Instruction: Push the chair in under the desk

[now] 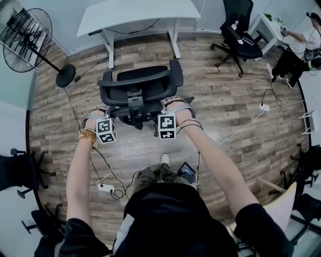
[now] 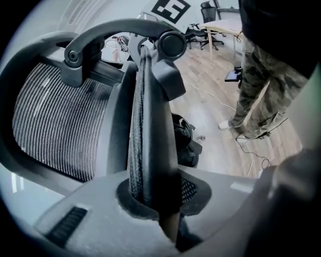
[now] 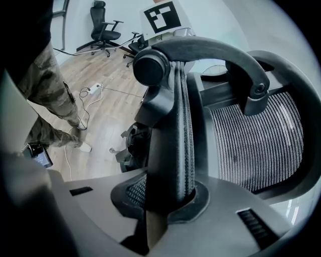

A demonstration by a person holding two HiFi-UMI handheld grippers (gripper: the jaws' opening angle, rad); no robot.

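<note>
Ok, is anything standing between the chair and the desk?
Nothing visible: bare floor lies between the chair and the desk. The fan's base stands off to the left, outside the desk's legs.

The head view looks steeply down from above the person, with the black mesh office chair (image 1: 138,90) at 12 o'clock on the brown wood-plank floor (image 1: 225,110). Each of the 2 gripper views sits hard against the chair's backrest edge and looks along it. The left has mesh at 9 o'clock, the right at 3 o'clock. All 3 views share chair and floor.
</note>
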